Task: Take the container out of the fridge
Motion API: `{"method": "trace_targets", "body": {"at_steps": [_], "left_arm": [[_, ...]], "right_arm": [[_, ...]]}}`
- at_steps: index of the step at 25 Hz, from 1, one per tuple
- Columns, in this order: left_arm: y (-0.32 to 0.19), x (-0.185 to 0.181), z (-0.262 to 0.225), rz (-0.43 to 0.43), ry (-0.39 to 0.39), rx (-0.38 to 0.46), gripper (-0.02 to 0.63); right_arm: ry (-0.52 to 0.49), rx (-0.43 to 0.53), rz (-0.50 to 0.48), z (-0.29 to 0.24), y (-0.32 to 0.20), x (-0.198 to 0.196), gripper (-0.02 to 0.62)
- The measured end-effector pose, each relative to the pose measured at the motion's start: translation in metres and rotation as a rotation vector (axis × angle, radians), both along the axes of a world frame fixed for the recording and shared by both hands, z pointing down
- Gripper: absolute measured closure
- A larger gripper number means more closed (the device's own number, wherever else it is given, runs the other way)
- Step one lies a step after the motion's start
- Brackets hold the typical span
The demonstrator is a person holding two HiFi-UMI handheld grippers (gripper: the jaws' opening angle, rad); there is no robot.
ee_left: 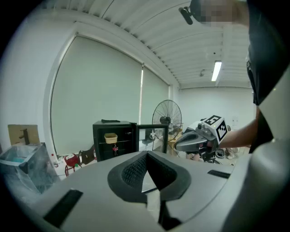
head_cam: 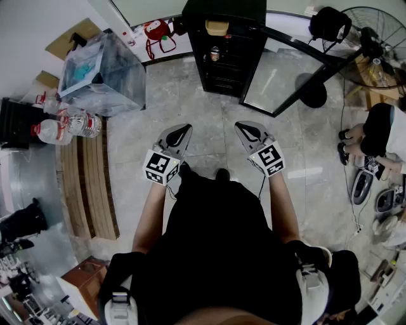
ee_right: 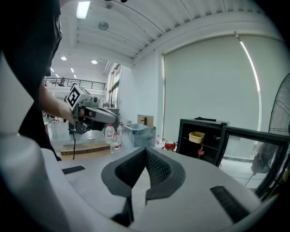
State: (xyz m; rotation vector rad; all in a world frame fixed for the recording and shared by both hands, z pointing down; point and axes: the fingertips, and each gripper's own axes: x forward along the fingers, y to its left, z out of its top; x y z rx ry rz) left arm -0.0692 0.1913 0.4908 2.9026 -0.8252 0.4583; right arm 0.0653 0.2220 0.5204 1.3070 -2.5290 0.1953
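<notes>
Sitting on the top shelf of the fridge (head_cam: 198, 60), the container (head_cam: 216, 27) was unobstructed, with the door (head_cam: 279, 76) open and a bottle (head_cam: 214, 54) one shelf below. Left gripper (head_cam: 184, 129) and right gripper (head_cam: 240, 126) were well short of it, jaws pressed together, empty. Best bet, I'd say, was to walk in, spread the jaws, pinch the rim and pull out level.

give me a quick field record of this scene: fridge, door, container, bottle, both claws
fridge: black, standing on the floor ahead of the person
door: glass, swung open
container: yellowish tub on the upper shelf inside, untouched
bottle: small, dark, on the shelf below
left claw: shut, empty, well short of the fridge
right claw: shut, empty, well short of the fridge
</notes>
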Motion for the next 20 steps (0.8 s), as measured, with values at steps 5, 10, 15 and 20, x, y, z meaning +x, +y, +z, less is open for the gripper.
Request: {"method": "trace_targets", "body": {"at_steps": [5, 10, 15, 20], "left_arm": [[-0.003, 0.002, -0.005, -0.007, 0.02, 0.007, 0.588], [-0.005, 0.004, -0.005, -0.012, 0.012, 0.015, 0.588], [-0.007, -0.002, -0.009, -0.047, 0.01, 0.031, 0.588], [-0.003, -0.008, -0.008, -0.068, 0.009, 0.028, 0.588]], "right_arm": [[0.013, 0.015, -0.006, 0.006, 0.0, 0.001, 0.598], [0.025, 0.0, -0.009, 0.01, 0.002, 0.004, 0.598], [0.021, 0.007, -0.005, 0.009, 0.001, 0.003, 0.597], [0.013, 0.014, -0.007, 0.008, 0.001, 0.002, 0.597]]}}
